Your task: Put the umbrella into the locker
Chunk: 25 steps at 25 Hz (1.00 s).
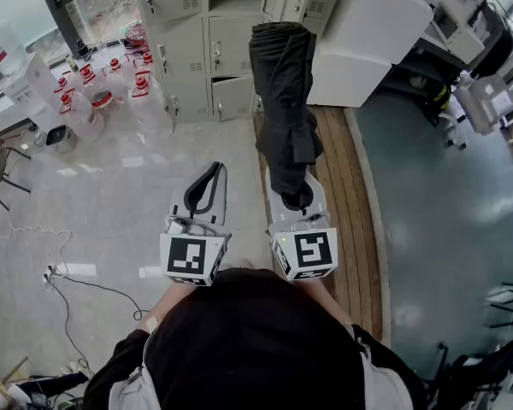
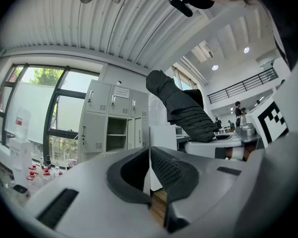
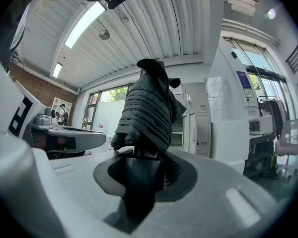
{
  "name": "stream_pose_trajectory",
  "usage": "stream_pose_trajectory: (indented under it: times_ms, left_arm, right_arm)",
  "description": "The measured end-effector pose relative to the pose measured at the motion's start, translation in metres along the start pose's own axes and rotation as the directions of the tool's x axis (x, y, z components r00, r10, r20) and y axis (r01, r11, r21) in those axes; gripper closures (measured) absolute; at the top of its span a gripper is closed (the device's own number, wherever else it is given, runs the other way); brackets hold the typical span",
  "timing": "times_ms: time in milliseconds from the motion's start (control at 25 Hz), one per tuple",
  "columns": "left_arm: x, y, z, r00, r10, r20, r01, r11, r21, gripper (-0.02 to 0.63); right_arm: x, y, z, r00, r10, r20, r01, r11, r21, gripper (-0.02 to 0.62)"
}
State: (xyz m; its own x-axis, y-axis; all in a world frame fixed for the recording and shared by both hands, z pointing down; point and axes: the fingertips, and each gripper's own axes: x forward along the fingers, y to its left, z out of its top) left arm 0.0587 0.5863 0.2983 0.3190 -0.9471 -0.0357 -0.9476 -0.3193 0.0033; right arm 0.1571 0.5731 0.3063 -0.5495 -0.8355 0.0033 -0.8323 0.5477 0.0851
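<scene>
In the head view, your right claw [image 1: 296, 196] is closed on the handle end of the black folded umbrella [image 1: 282, 101]. The umbrella sticks straight out ahead of the claw towards the grey lockers [image 1: 188, 49] and is outside them, above the near edge of the wooden floor strip [image 1: 346, 195]. Your left claw [image 1: 209, 182] is just beside the right one, at its left, and carries nothing. Water bottles [image 1: 111, 84] with red caps stand on the floor at the lockers' left end.

In the left gripper view, your left claw [image 2: 150, 168] has its jaws brought together, with only a thin slit between the pads and nothing in it. The umbrella [image 2: 181, 105] shows to the right, and beyond the claw stand the lockers [image 2: 97, 123], one compartment [image 2: 115, 135] open.

In the right gripper view, your right claw [image 3: 139, 175] is clamped on the umbrella's dark handle, both pads pressing on it. The bundled canopy [image 3: 146, 110] rises just past the jaws, with the lockers [image 3: 194, 125] behind it.
</scene>
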Motion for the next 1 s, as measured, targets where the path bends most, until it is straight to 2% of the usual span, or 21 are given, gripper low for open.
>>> stream_pose_trajectory:
  times_ms: [680, 1000]
  left_arm:
    - [0.033, -0.01, -0.003, 1.0, 0.021, 0.008, -0.021, 1.0, -0.001, 0.589]
    - [0.049, 0.013, -0.01, 0.999, 0.054, 0.004, -0.054, 0.999, 0.001, 0.589]
  right_arm:
    - [0.019, -0.032, -0.006, 0.999, 0.046, 0.019, -0.046, 0.999, 0.014, 0.506]
    - [0.044, -0.04, -0.016, 0.999, 0.051, 0.014, -0.052, 0.998, 0.037, 0.506]
